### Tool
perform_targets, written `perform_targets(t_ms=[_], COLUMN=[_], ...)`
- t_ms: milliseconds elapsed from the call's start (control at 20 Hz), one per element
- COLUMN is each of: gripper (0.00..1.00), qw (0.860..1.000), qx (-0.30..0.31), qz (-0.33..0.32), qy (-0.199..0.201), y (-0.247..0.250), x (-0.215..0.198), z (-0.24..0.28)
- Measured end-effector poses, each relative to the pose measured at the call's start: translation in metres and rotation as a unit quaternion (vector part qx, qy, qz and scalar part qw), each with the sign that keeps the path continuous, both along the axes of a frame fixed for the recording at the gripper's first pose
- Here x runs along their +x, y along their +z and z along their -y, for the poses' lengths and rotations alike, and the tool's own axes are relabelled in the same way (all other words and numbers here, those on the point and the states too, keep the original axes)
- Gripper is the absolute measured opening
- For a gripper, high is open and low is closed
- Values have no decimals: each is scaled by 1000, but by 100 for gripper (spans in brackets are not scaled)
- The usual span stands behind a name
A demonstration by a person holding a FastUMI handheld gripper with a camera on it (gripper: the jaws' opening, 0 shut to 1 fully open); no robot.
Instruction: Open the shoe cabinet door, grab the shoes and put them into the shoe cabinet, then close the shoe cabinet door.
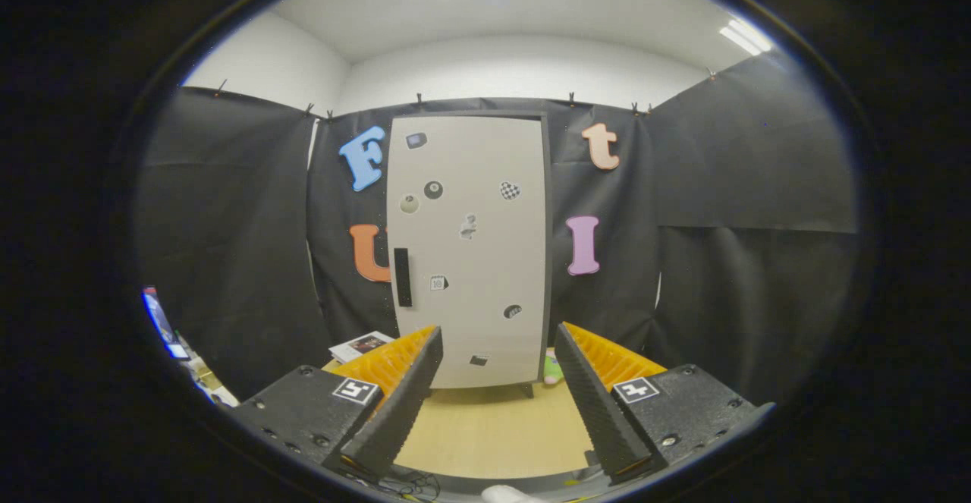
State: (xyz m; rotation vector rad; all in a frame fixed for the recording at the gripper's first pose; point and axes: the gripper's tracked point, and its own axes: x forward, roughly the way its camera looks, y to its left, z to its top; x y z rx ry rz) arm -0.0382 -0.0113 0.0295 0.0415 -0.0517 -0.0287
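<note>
A tall pale grey shoe cabinet (470,253) stands on short legs against the black cloth wall, straight ahead and well beyond my fingers. Its door is shut, dotted with several small stickers, and has a black vertical handle (403,277) near its left edge. My gripper (497,344) is open, its two black ridged fingers (410,389) with orange backs spread wide and nothing between them. A small green and pink thing (552,370), perhaps a shoe, peeks out at the cabinet's lower right, mostly hidden by my right finger.
A light wooden floor (493,427) stretches from my fingers to the cabinet. A booklet (361,345) lies on it left of the cabinet. A lit screen (161,322) and some clutter sit at the far left. Black cloth walls enclose both sides.
</note>
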Motion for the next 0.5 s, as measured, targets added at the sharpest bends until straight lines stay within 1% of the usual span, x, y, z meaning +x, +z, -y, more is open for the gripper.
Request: perform_targets(t_ms=[200,250,300,500], gripper=[98,98,98,98], qw=[1000,1000,1000,1000], qx=[-3,-2,0,0], qz=[-7,-9,-10,0], qy=[1,2,3,-5], y=[-5,-3,-4,2], x=[0,6,5,2], z=[-1,11,10,16])
